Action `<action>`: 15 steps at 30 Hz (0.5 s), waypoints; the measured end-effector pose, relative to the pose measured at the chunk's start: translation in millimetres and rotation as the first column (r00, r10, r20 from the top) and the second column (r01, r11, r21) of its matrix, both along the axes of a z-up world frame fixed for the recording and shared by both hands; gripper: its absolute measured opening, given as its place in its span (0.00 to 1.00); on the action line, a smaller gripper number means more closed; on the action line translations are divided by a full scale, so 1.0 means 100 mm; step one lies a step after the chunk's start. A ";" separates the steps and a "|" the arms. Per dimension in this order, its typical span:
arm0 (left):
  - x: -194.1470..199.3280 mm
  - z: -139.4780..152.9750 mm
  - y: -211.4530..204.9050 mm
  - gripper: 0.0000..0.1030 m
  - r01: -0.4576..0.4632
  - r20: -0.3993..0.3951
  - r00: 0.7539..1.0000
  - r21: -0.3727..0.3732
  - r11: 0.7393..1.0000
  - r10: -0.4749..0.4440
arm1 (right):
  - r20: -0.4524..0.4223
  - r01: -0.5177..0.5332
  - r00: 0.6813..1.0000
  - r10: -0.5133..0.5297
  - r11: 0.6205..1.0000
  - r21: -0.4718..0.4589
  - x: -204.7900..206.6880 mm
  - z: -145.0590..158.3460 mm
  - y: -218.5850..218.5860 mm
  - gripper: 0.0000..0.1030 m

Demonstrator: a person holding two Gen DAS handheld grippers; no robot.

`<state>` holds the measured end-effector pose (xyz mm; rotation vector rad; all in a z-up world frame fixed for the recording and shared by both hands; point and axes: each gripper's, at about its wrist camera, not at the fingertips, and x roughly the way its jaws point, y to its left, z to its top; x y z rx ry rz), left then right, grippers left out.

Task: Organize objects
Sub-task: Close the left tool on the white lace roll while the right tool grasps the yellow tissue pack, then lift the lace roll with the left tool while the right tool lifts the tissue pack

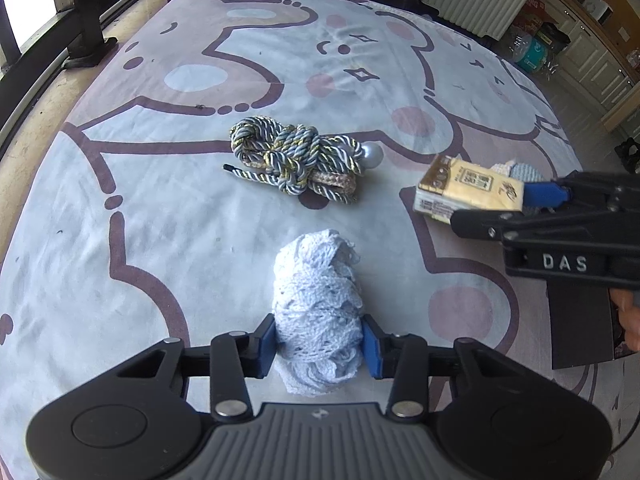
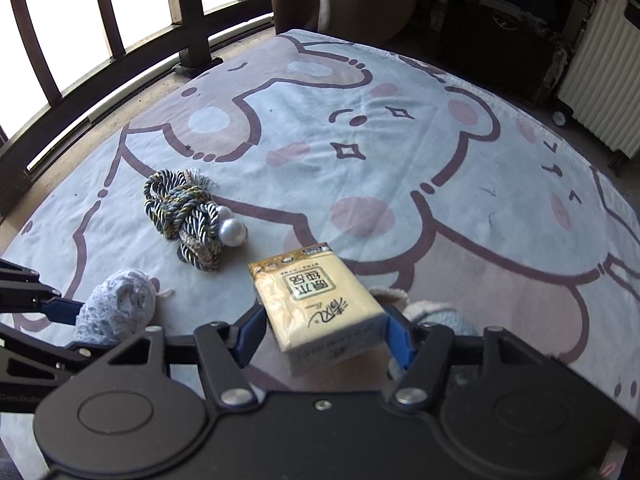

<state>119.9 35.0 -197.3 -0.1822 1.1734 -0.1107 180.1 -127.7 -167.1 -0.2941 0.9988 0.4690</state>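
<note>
**Both grippers closed on soft items, ready to sort**

Left side first. The left gripper point(image 1: 318, 344) is clamped on the pale blue-white bundle of crocheted lace point(image 1: 318, 292); both blue pads point(image 1: 266, 340) press into the near end of the bundle and the yarn bulges around them. The grip looks low and central on the roll, probably so the loose lace stays together when carried. The bundle appears to rest on the printed cartoon-bear cloth point(image 1: 160, 240), not clearly lifted.

Middle: a knotted blue, white and gold twisted cord point(image 1: 292, 156) with a round pearl-like bead point(image 1: 372, 155) at its end lies on the cloth, well apart from both grippers, untouched. Likely next in line for sorting.

Right: the right gripper point(image 2: 326, 332) holds a cream-yellow plastic tissue pack with printed label point(image 2: 316, 304) across its short width, with a pad at each side edge. The pack sits tilted, front end raised, so it seems to be held off the cloth. Gripping across the narrow side suits the jaw span.

Just behind the right jaw a small light blue knitted item point(image 2: 436, 312) is partly hidden; cannot tell what it is. A person's fingers point(image 1: 628, 312) show at the right gripper's handle.

Risk: the lace could unravel if pinched only at the end.
</note>
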 end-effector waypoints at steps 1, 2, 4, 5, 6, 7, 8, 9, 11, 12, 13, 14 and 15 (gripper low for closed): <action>0.00 0.00 0.00 0.43 0.000 0.001 1.000 -0.001 1.000 0.000 | -0.012 0.025 1.000 -0.025 1.000 0.011 -0.06 0.01 -0.03 0.62; -0.01 0.00 0.00 0.43 -0.001 0.002 1.000 -0.002 1.000 0.001 | -0.023 0.043 0.999 -0.042 0.999 0.019 -0.13 0.01 -0.06 0.62; -0.01 0.00 0.00 0.42 0.000 0.003 1.000 -0.002 1.000 0.000 | -0.038 0.073 0.997 -0.072 0.997 0.024 -0.29 0.00 -0.09 0.62; -0.01 0.00 0.00 0.42 0.001 0.004 1.000 -0.001 1.000 -0.001 | -0.044 0.088 0.995 -0.087 0.996 0.027 -0.37 0.00 -0.11 0.62; -0.02 0.00 -0.01 0.42 0.001 0.005 1.000 0.000 1.000 -0.001 | -0.054 0.105 0.993 -0.104 0.994 0.030 -0.45 0.00 -0.13 0.62; -0.02 0.00 -0.01 0.42 0.002 0.006 1.000 0.002 1.000 -0.002 | -0.065 0.126 0.990 -0.123 0.991 0.034 -0.54 -0.02 -0.15 0.62; -0.03 0.00 -0.01 0.42 0.003 0.007 1.000 0.004 1.000 -0.003 | -0.076 0.146 0.987 -0.143 0.989 0.038 -0.61 -0.03 -0.17 0.62; -0.03 0.00 -0.02 0.42 0.005 0.008 1.000 0.006 1.000 -0.005 | -0.086 0.163 0.984 -0.159 0.986 0.041 -0.67 -0.04 -0.19 0.62; -0.05 0.00 -0.03 0.42 0.012 0.010 1.000 0.012 1.000 -0.012 | -0.099 0.190 0.978 -0.185 0.981 0.046 -0.80 -0.07 -0.21 0.62; -0.06 0.00 -0.03 0.41 0.017 0.011 1.000 0.014 1.000 -0.017 | -0.107 0.193 0.977 -0.187 0.980 0.050 -0.85 -0.09 -0.20 0.62; -0.07 0.00 -0.03 0.41 0.021 0.011 1.000 0.015 1.000 -0.021 | -0.122 0.198 0.974 -0.190 0.979 0.052 -0.90 -0.10 -0.20 0.62; -0.08 0.00 -0.03 0.41 0.026 0.011 1.000 0.014 1.000 -0.026 | -0.144 0.196 0.972 -0.187 0.979 0.052 -0.95 -0.13 -0.19 0.62; -0.09 0.00 -0.03 0.41 0.030 0.011 0.999 0.013 0.999 -0.030 | -0.158 0.189 0.971 -0.178 0.980 0.055 -0.98 -0.14 -0.17 0.62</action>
